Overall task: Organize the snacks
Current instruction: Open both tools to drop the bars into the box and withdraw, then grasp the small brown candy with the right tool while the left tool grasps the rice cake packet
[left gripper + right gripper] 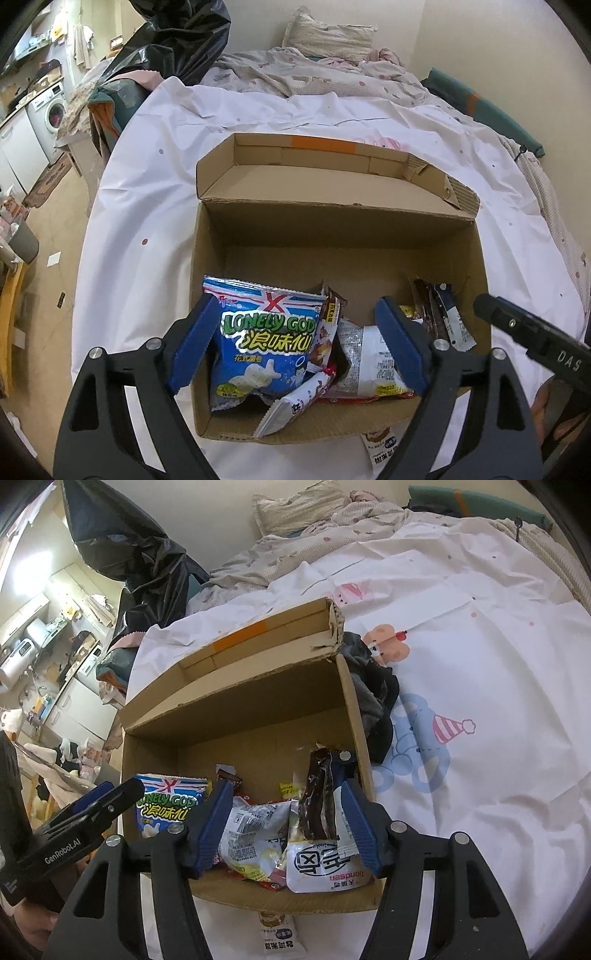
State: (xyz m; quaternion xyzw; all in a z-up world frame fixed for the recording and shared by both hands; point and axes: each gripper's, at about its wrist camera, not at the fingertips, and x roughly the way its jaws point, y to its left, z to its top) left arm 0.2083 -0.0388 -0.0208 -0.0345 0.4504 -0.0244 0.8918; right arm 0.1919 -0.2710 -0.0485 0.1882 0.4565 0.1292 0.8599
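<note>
Snacks gathered in an open cardboard box (207,258) on the bed (147,184).
Left gripper (291,347) and right gripper (286,827) are held open, nothing clamped, above the blue chip bag (262,343) and dark wrapper (317,797) inside; one packet (280,938) is left outside.

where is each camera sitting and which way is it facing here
Left wrist: on the left tongs, tilted down into the cardboard box on the bed; its blue pads stand open around the blue chip bag; the right tongs enter at right.
Right wrist: on the right tongs, angled down at the box's right half, open; the left tongs show at left.
Shared: box, chip bag, bed sheet.
</note>
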